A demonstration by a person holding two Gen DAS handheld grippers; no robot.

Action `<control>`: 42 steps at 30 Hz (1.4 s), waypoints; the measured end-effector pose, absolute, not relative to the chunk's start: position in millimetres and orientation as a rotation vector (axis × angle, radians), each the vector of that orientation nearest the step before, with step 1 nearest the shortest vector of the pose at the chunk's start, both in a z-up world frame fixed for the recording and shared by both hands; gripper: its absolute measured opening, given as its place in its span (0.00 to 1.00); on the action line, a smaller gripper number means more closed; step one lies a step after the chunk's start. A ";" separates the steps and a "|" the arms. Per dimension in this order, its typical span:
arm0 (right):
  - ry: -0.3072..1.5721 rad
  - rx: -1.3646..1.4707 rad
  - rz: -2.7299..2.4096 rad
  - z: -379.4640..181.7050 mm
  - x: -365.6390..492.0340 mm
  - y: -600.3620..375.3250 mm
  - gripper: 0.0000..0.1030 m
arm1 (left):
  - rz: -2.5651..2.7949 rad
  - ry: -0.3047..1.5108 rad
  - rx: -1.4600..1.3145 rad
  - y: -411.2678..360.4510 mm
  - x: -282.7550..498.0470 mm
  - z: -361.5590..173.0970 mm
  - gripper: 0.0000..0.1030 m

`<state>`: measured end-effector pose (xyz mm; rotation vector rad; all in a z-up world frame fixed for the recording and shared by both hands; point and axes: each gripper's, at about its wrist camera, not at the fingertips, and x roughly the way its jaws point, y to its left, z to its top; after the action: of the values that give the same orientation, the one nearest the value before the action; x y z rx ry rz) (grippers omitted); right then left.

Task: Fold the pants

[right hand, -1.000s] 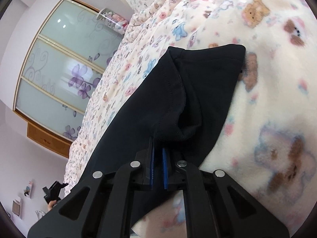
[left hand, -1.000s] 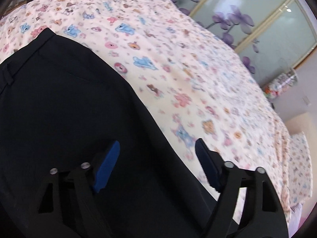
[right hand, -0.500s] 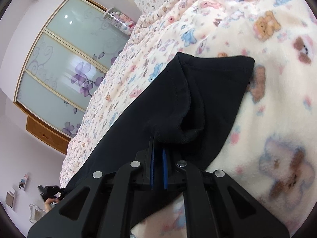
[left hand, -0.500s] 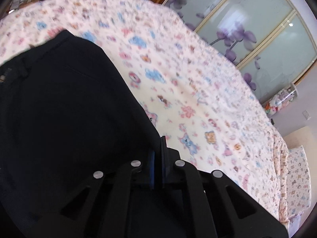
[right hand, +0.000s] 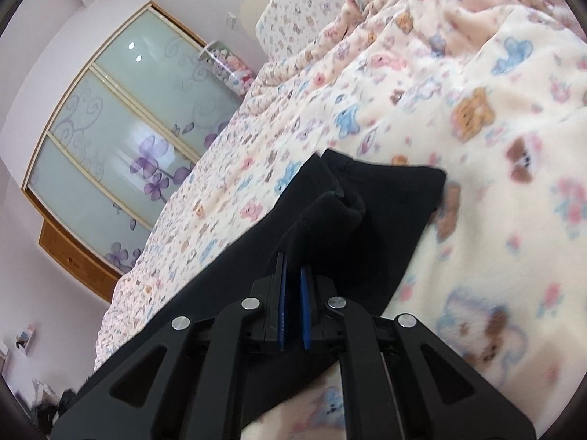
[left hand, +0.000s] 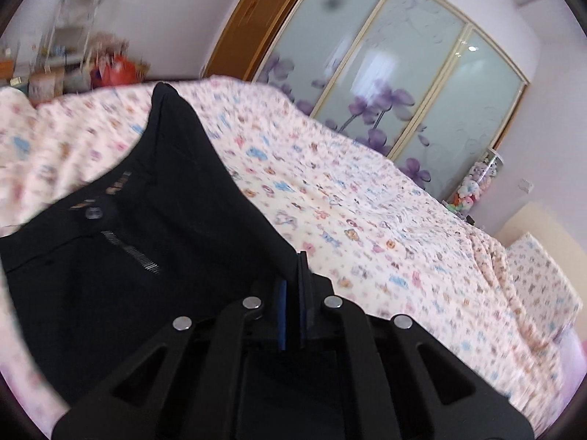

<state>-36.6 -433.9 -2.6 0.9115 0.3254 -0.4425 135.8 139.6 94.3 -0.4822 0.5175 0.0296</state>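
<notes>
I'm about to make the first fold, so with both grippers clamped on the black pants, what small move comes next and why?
Probably lift both together: the left gripper is shut on the pants edge, the right gripper on the bunched hem, so the cloth can clear the blanket.

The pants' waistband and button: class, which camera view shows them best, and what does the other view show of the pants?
The left wrist view: the waistband and button of the black pants lie open to it. The right wrist view shows only the leg end, bunched where the right gripper pinches it.
</notes>
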 end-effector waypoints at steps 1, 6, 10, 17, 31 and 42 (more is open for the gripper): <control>0.323 0.916 -0.447 -3.1 -37.6 -435.3 0.06 | 0.042 0.503 -0.466 138.9 117.6 89.8 0.04; 0.318 0.939 -0.471 -7.2 -41.4 -440.8 0.06 | 0.084 0.524 -0.491 144.7 61.1 52.9 0.04; 0.286 0.914 -0.490 -2.6 -45.2 -440.4 0.06 | 0.111 0.563 -0.541 147.9 31.4 22.9 0.05; 0.238 0.917 -0.510 -1.9 -53.8 -444.7 0.06 | 0.116 0.618 -0.591 159.3 17.1 1.0 0.16; 0.242 0.949 -0.521 -7.5 -56.7 -449.0 0.06 | 0.170 0.666 -0.959 284.6 49.4 6.7 0.65; 0.256 0.949 -0.520 -9.1 -53.0 -450.4 0.06 | 0.225 0.736 -0.975 305.3 84.2 -5.6 0.29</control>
<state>-53.0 -450.4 -9.1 0.9486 0.2559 -0.5200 84.2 305.3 -5.6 -0.9746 0.7358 0.2246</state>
